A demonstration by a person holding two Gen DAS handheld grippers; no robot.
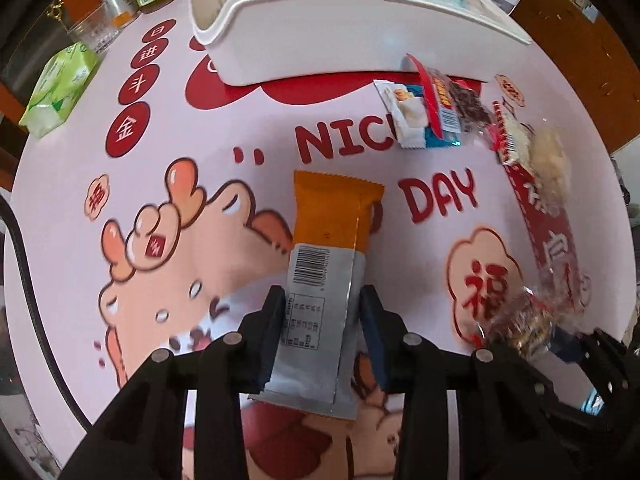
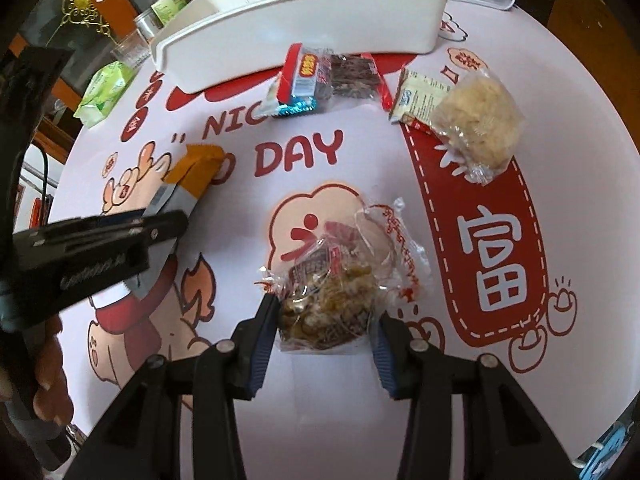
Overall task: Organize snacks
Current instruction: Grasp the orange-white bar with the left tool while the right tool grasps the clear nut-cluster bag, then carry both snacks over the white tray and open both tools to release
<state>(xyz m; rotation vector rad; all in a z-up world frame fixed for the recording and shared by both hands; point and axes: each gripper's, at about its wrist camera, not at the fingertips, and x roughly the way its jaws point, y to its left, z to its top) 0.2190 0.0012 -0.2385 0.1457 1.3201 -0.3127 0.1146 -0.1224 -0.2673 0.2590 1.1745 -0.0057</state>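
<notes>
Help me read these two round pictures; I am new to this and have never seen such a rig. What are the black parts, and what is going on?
No robot arm here: a person carries a two-finger tool in each hand, each with a wide-angle camera looking along its fingers. The left camera shows the left gripper shut on an orange and silver snack bar. The right camera shows the right gripper shut on a clear bag of mixed snacks. Both sit above a printed tablecloth. More packets lie near a white bin.
</notes>
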